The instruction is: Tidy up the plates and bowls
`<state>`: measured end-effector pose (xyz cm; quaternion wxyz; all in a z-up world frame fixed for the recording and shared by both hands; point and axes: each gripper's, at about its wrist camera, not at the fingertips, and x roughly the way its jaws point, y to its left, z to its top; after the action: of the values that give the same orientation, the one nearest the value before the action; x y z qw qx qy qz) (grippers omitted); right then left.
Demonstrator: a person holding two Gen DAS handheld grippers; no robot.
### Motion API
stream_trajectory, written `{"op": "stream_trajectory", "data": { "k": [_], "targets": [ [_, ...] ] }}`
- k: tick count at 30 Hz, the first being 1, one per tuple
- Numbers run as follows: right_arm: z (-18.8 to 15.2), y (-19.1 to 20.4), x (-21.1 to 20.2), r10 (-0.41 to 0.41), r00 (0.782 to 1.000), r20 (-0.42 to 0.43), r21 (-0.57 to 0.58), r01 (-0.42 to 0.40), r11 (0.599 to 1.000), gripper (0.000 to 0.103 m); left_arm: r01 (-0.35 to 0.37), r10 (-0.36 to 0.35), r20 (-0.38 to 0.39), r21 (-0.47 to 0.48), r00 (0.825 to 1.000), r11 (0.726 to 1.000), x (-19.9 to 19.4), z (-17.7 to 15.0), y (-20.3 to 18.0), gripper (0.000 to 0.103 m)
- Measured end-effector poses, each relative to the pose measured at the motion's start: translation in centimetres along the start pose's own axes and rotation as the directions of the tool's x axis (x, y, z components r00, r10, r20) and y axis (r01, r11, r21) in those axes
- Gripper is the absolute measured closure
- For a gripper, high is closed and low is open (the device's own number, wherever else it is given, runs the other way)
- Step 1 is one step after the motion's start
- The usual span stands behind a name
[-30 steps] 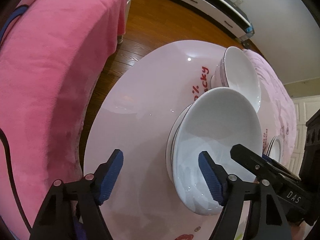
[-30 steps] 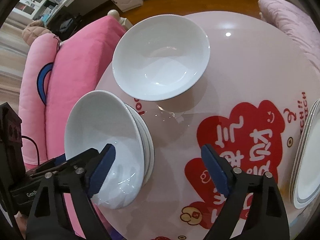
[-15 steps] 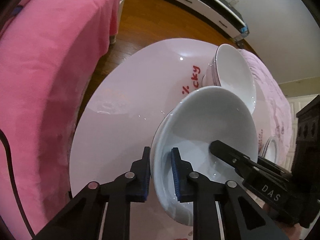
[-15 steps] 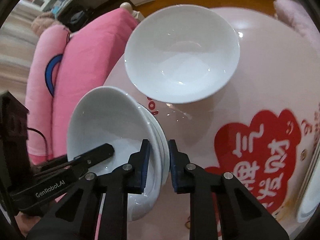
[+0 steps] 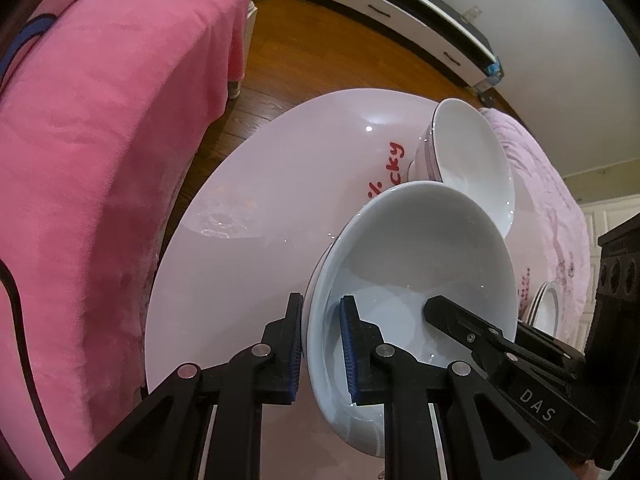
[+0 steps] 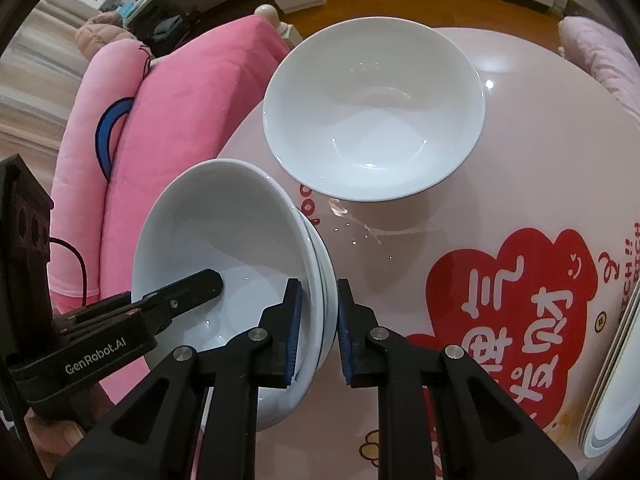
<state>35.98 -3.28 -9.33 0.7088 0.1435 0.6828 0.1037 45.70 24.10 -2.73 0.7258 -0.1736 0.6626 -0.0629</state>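
A stack of white bowls [image 5: 416, 264] [image 6: 224, 240] sits tilted over the pink round table [image 5: 272, 208] [image 6: 520, 168]. My left gripper [image 5: 322, 344] is shut on the stack's rim on one side. My right gripper [image 6: 318, 332] is shut on the rim on the opposite side. Each gripper's inner finger shows inside the top bowl in the other view. A single white bowl [image 5: 468, 160] [image 6: 374, 108] stands just beyond the stack.
A stack of white plates [image 6: 612, 380] [image 5: 546, 308] lies at the table's edge. A pink covered chair [image 5: 100, 160] [image 6: 168, 92] stands close beside the table. A pale pink cushion [image 5: 552, 200] is behind the table.
Both grippers went from wide open to shut on opposite rims of the bowl stack. The stack looks slightly raised and tilted.
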Motion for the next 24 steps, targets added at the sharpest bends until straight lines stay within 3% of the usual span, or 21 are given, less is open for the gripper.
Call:
{"op": "stream_trajectory", "data": {
  "k": [24],
  "targets": [
    [-0.5,1.4,-4.0,0.025,0.998,0.056,-0.035,-0.023,0.999,0.086,-0.008,0.005,0.054,0.049,0.999,0.999,-4.7,-0.6,-1.1,0.090]
  ]
}}
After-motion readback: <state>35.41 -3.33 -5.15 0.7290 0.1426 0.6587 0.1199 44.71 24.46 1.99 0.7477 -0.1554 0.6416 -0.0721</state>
